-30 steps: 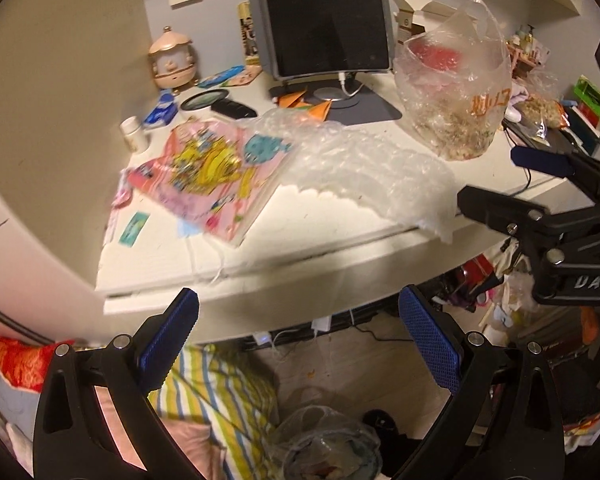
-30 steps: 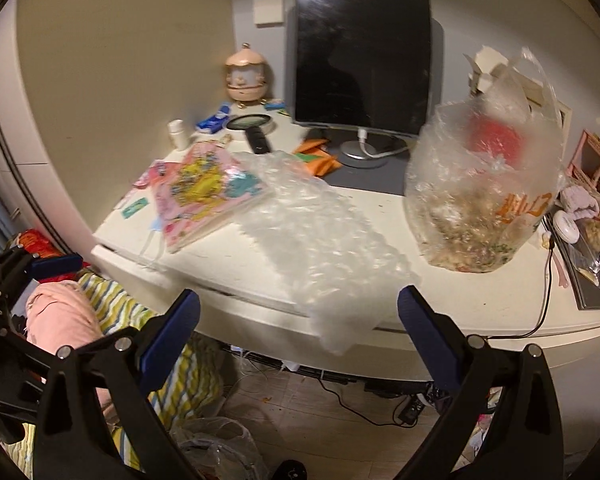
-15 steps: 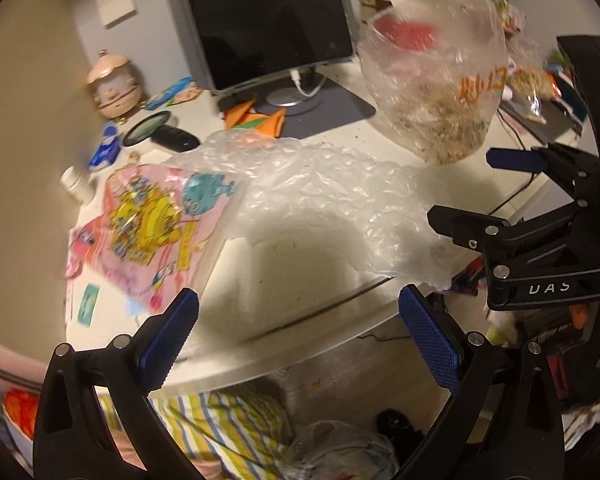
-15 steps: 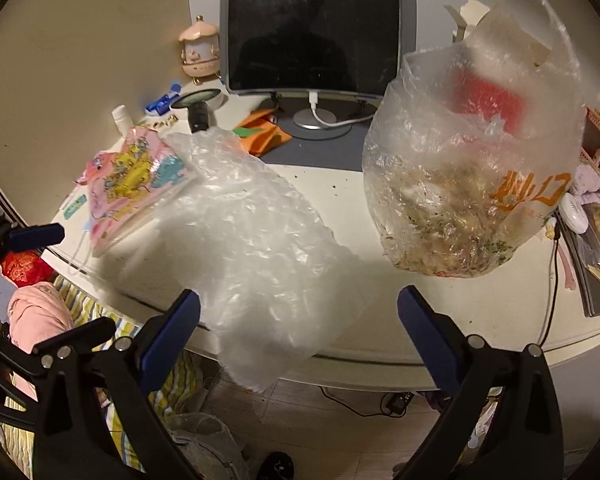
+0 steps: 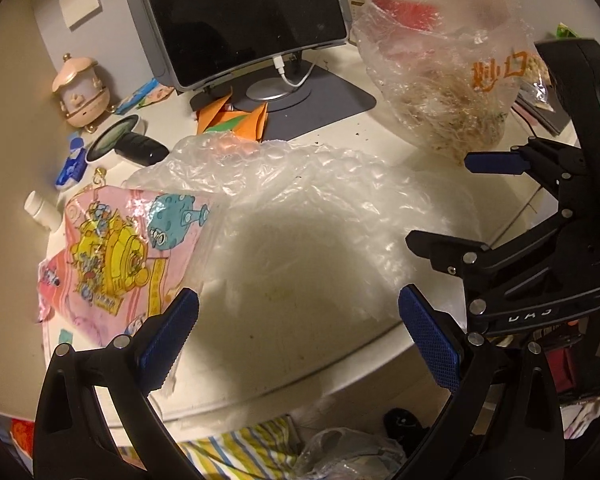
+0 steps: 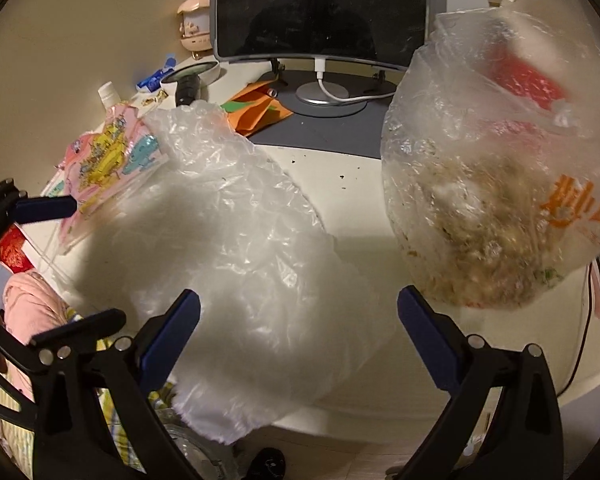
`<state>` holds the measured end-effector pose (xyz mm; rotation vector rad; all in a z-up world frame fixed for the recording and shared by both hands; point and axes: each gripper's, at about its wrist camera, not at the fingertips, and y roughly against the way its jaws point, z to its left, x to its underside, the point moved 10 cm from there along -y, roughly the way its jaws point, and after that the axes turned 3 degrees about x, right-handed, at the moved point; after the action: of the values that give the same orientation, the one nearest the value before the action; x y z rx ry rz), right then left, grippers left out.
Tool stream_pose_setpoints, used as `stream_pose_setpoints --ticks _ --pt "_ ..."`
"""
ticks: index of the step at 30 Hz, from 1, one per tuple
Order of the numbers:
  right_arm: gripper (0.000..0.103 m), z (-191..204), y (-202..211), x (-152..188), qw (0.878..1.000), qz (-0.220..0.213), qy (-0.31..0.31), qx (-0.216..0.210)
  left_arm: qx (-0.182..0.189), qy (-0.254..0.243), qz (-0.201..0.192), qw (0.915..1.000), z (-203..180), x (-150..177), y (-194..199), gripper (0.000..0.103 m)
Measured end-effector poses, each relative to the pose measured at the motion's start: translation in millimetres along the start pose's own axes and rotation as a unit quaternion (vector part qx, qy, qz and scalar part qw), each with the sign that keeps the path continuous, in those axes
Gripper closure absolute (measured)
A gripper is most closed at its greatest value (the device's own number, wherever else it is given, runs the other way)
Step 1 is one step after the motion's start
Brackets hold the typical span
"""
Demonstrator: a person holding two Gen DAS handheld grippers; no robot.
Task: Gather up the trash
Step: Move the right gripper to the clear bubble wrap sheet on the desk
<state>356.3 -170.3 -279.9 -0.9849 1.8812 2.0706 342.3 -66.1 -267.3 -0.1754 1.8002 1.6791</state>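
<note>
A crumpled sheet of clear bubble wrap (image 5: 300, 208) (image 6: 252, 260) lies across the white desk (image 5: 284, 356), its near end hanging over the front edge. A clear plastic bag (image 5: 452, 80) (image 6: 492, 200) with orange print, filled with scraps and something red, stands at the right. A pink cartoon packet (image 5: 116, 248) (image 6: 112, 160) lies at the left, partly under the wrap. My left gripper (image 5: 298, 336) (image 6: 64, 264) is open just above the wrap's near left part. My right gripper (image 6: 298, 340) (image 5: 456, 204) hovers open over its right end, beside the bag.
A dark monitor (image 5: 240, 16) on a grey mat stands at the back, with orange paper (image 5: 236, 120) in front of it. A magnifier (image 5: 116, 136), a pink ornament (image 5: 80, 92) and a small white bottle (image 5: 40, 208) sit at the left. Below the desk edge are a plastic-lined bin (image 5: 348, 452) and striped cloth.
Both grippers have risen from below the desk edge and moved forward over the bubble wrap. Both stay open; nothing on the desk has shifted.
</note>
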Motion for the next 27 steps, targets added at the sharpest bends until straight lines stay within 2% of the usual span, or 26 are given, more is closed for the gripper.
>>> stream_pose_setpoints --ticks 10,13,17,20,22,25,27 --pt "0.009 1 -20 -1 1.0 0.011 0.0 -0.017 0.014 0.005 0.011 0.9998 10 -4 -27 0.006" --pt "0.02 2 -21 0 1.0 0.011 -0.003 -0.02 0.017 0.005 0.013 0.9998 9 -5 -32 0.006" --pt "0.027 7 -21 -2 1.0 0.008 0.004 -0.019 0.022 0.005 0.014 0.9996 7 -3 -35 0.006" --pt "0.047 10 -19 -3 1.0 0.001 0.008 -0.02 0.023 0.008 0.014 0.9996 7 -3 -36 0.006" --pt "0.064 10 -18 -3 1.0 -0.001 0.003 -0.023 0.025 0.008 0.012 0.9996 6 -2 -36 0.006" --pt "0.078 11 -16 -4 1.0 -0.003 -0.005 -0.03 0.024 0.008 0.011 0.9996 4 0 -33 0.006" --pt "0.083 11 -11 -4 1.0 -0.009 -0.006 -0.029 0.024 0.008 0.009 0.9996 4 1 -31 0.006"
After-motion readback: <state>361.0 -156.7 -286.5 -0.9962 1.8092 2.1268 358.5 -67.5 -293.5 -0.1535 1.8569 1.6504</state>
